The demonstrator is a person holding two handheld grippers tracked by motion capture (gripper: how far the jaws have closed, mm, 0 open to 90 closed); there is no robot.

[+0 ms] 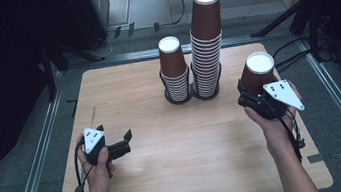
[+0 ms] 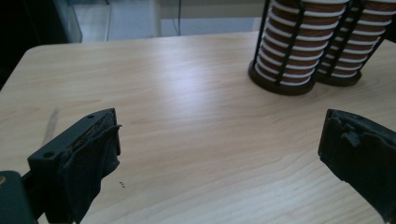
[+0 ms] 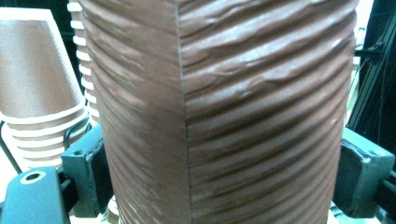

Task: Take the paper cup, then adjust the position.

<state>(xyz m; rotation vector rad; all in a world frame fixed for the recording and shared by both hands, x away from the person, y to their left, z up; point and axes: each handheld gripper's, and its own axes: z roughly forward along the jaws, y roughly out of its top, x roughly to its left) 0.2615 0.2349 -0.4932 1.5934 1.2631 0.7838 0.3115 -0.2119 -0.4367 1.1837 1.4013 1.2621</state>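
Observation:
Two stacks of upside-down brown ribbed paper cups stand in black wire holders at the table's far middle: a short stack [image 1: 174, 72] and a tall stack [image 1: 205, 45]. My right gripper [image 1: 254, 98] is shut on a single upside-down brown cup [image 1: 257, 72], held above the table's right side. In the right gripper view that cup [image 3: 224, 112] sits between both jaws, with the short stack [image 3: 39, 88] behind at left. My left gripper [image 1: 123, 142] is open and empty over the table's left front. The left gripper view has the holders' bases [image 2: 299, 60] at upper right.
The light wooden table [image 1: 169, 172] has open room in its middle and front. Metal rails run along both sides. Dark stands and cables [image 1: 299, 52] lie on the floor beyond the far edge and to the right.

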